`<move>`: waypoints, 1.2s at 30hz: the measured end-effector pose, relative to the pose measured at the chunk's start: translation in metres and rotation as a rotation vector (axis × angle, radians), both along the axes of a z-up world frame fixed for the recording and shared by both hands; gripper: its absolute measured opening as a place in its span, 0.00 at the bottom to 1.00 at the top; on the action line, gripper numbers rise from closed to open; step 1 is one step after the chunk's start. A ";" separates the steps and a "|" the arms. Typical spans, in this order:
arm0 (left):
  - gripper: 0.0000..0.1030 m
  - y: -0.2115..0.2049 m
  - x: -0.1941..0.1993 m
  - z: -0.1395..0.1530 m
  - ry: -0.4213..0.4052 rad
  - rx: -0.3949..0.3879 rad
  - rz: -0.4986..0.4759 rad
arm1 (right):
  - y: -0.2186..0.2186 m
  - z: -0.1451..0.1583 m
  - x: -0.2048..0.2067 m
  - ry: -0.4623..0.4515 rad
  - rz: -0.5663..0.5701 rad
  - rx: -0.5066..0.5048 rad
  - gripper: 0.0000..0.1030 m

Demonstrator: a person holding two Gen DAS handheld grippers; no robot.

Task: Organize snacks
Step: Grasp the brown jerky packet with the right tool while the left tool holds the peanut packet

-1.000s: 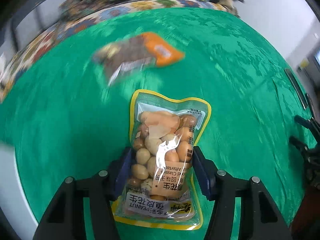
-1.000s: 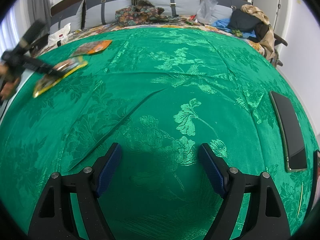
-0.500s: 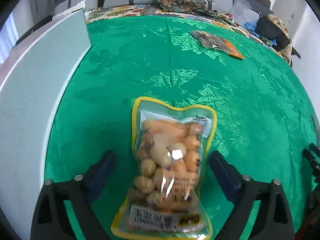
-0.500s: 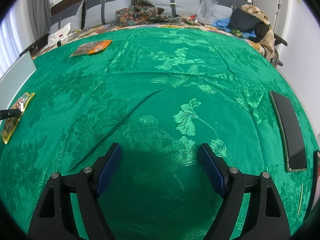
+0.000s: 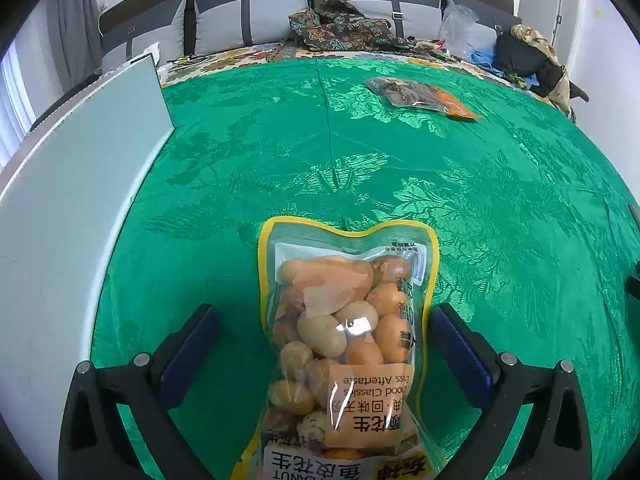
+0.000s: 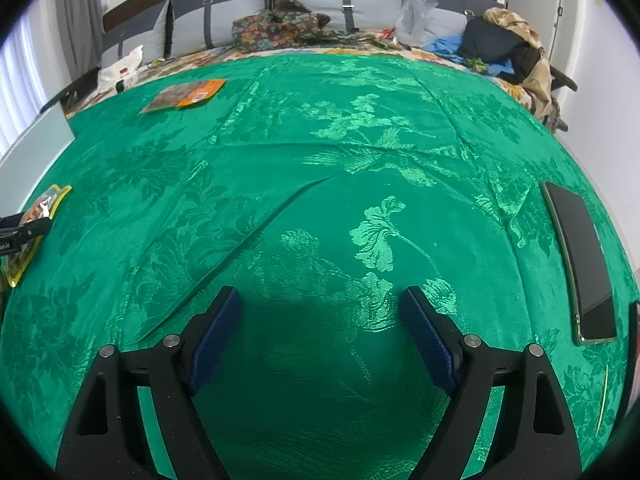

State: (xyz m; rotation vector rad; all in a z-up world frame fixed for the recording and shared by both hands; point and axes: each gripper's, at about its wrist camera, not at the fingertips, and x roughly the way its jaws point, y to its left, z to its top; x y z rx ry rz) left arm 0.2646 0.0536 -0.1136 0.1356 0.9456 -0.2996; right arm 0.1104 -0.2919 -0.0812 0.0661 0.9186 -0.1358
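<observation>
The left hand-held gripper (image 5: 324,340) has just been opening and stands wide, its pads clear of the peanut pouch (image 5: 344,344) lying lengthwise between them on the green bedspread (image 5: 460,184). Farther off lies the orange packet (image 5: 424,97), nearer this gripper than the open, empty right hand-held gripper (image 6: 320,332).

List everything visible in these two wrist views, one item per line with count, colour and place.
peanut bag: 1, clear with yellow edge, flat on the cloth between the left fingers, not pressed by them.
orange snack packet: 1, orange and dark, far side of the cloth.
green cloth: 1, green with floral pattern, covers the whole work surface.
white panel: 1, pale, along the cloth's left edge.
phone: 1, black, right edge of the cloth in the right wrist view.
cushions: several, grey, at the back.
patterned fabric: 1 heap, dark floral, at the back.
left gripper: 1, black with blue pads, jaws just opened, wide.
right gripper: 1, same colours, open over bare cloth.
</observation>
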 end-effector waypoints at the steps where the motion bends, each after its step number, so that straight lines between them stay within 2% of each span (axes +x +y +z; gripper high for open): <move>1: 1.00 0.000 0.000 0.000 0.000 -0.001 0.000 | 0.001 0.001 0.005 0.018 0.033 0.000 0.83; 3: 1.00 -0.001 0.001 0.001 0.001 -0.003 0.001 | 0.005 0.009 0.028 0.036 0.138 0.027 0.81; 5: 1.00 0.000 -0.003 0.002 0.000 -0.003 0.001 | 0.015 0.029 0.059 -0.016 0.228 0.014 0.81; 8: 1.00 0.000 -0.003 0.002 0.000 -0.004 0.002 | 0.043 0.060 0.122 -0.105 0.413 -0.052 0.81; 10: 1.00 0.000 -0.003 0.002 0.001 -0.004 0.002 | 0.068 0.066 0.166 -0.089 0.546 -0.125 0.81; 12: 1.00 0.000 -0.002 0.002 0.001 -0.004 0.002 | 0.100 0.061 0.212 -0.026 0.699 -0.219 0.81; 16: 1.00 0.000 -0.003 0.002 0.001 -0.005 0.001 | 0.153 0.038 0.274 0.093 0.927 -0.383 0.81; 19: 1.00 0.000 -0.003 0.002 0.001 -0.004 0.002 | 0.176 0.021 0.307 0.126 1.003 -0.471 0.81; 22: 1.00 0.000 -0.002 0.002 0.001 -0.005 0.002 | 0.195 0.009 0.337 0.168 1.053 -0.461 0.81; 24: 1.00 0.000 -0.002 0.002 0.002 -0.007 0.002 | 0.198 -0.001 0.357 0.217 1.042 -0.431 0.84; 26: 1.00 0.000 -0.001 0.002 0.002 -0.009 0.002 | 0.186 -0.002 0.384 0.288 0.955 -0.253 0.88; 27: 1.00 0.001 -0.001 0.002 0.002 -0.009 0.002 | 0.176 -0.005 0.395 0.337 0.890 -0.159 0.93; 28: 1.00 0.001 -0.001 0.001 0.003 -0.009 0.003 | 0.162 -0.010 0.407 0.359 0.784 -0.049 0.92; 32: 1.00 0.000 0.000 0.001 0.003 -0.009 0.003 | 0.153 -0.014 0.391 0.311 0.625 -0.042 0.88; 33: 1.00 0.000 0.000 0.001 0.002 -0.008 0.003 | 0.151 -0.014 0.383 0.310 0.581 -0.039 0.83; 34: 1.00 0.000 0.000 0.001 0.002 -0.007 0.003 | 0.148 -0.012 0.374 0.303 0.540 -0.032 0.71; 36: 1.00 0.000 0.001 0.001 0.002 -0.006 0.003 | 0.140 -0.007 0.357 0.314 0.481 -0.018 0.65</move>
